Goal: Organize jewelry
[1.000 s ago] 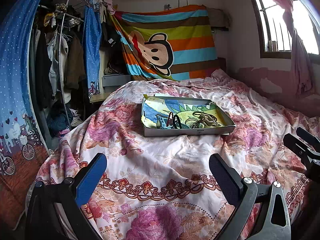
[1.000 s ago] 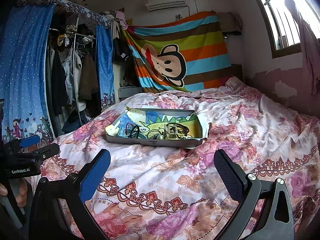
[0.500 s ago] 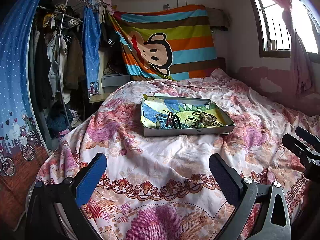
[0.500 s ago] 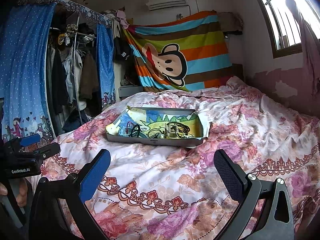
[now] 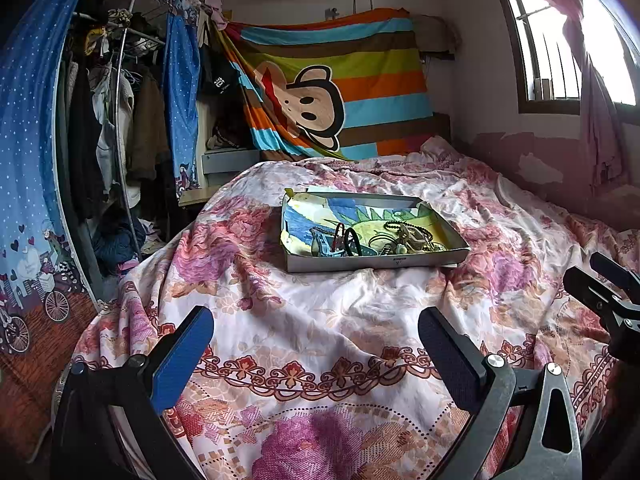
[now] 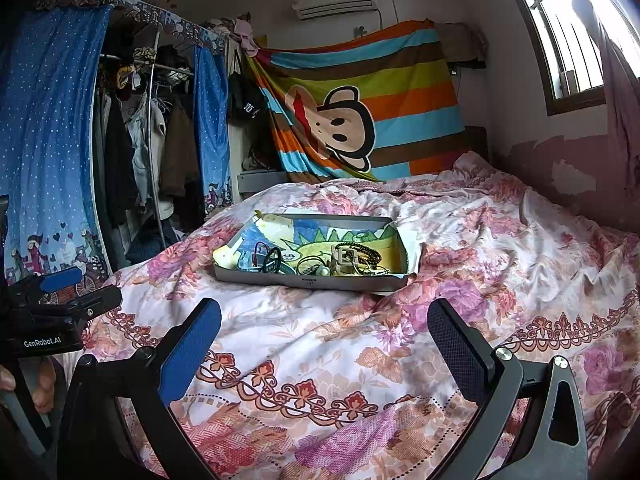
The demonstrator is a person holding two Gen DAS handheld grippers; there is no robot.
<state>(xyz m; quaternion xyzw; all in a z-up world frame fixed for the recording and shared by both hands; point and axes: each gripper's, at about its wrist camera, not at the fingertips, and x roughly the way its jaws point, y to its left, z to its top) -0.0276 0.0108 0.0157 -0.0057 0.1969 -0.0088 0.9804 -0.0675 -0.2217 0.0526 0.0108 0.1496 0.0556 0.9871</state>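
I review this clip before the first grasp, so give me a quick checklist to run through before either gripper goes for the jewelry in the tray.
1. Left gripper open and holding nothing: ok.
2. Right gripper open and holding nothing: ok.
3. Tray resting flat on the bedspread, in view of both cameras: ok.
4. Path from both grippers to the tray free of obstacles: ok, only bedspread lies between.
5. Jewelry pieces lying apart for a single pick: not ok, they lie heaped along the near side of the tray.
6. A place to sort the pieces into: cannot tell, nothing of that kind shows.
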